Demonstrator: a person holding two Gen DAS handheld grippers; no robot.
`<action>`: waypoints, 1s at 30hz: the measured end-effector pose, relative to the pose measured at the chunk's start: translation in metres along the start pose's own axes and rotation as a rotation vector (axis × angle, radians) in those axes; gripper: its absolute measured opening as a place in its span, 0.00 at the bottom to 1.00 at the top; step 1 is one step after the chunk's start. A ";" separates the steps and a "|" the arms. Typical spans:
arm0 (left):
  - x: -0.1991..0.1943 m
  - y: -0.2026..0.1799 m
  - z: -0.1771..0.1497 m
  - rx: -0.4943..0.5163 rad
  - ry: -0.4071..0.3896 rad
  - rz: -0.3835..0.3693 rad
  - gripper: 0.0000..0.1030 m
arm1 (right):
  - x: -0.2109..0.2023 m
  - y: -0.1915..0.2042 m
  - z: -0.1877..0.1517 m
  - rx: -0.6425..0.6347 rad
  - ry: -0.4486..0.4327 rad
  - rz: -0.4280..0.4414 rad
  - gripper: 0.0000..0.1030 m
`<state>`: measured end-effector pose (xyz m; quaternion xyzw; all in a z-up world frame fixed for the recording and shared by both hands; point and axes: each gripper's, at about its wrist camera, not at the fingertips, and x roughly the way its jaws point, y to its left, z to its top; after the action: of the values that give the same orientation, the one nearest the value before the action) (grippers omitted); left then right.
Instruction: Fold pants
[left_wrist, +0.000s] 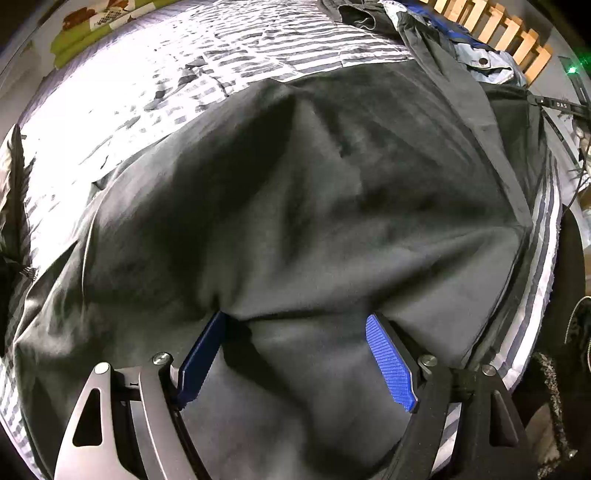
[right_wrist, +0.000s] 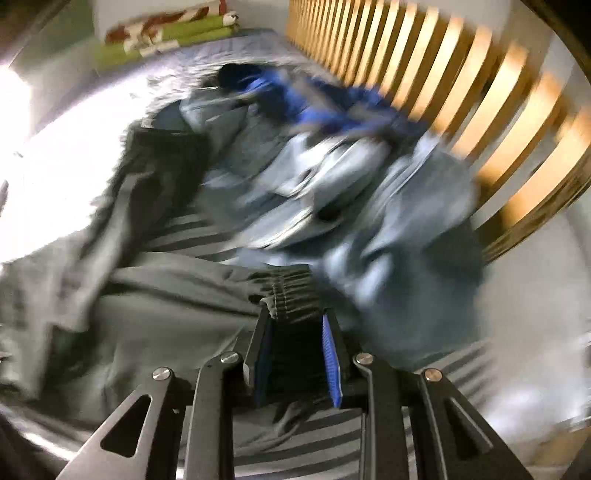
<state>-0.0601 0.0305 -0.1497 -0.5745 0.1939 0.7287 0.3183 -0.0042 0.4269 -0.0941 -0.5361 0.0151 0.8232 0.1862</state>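
Dark grey pants (left_wrist: 303, 206) lie spread over the striped bed cover and fill most of the left wrist view. My left gripper (left_wrist: 295, 319) stands open, its blue pads wide apart, with the cloth bunched over both fingertips and lying loose between them. In the blurred right wrist view, the pants (right_wrist: 155, 295) stretch away to the left. Their ribbed elastic waistband (right_wrist: 291, 291) is bunched between the fingers of my right gripper (right_wrist: 295, 314), which is shut on it.
The striped bed cover (left_wrist: 122, 96) extends far and left. A heap of light blue and dark blue clothes (right_wrist: 332, 177) lies just beyond the waistband, against a wooden slatted rail (right_wrist: 461, 85). A green patterned pillow (right_wrist: 166, 33) sits at the far end.
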 end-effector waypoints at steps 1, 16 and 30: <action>0.000 0.001 -0.001 -0.002 0.001 -0.003 0.78 | 0.004 0.004 0.002 -0.026 0.029 -0.006 0.23; -0.019 0.027 -0.012 -0.093 -0.002 -0.067 0.78 | 0.006 0.120 0.132 0.032 0.032 0.274 0.53; -0.057 0.042 -0.018 -0.245 -0.074 -0.016 0.78 | 0.090 0.178 0.141 0.073 0.271 0.127 0.18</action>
<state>-0.0680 -0.0249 -0.1031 -0.5835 0.0870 0.7650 0.2584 -0.2170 0.3191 -0.1451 -0.6330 0.1037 0.7525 0.1495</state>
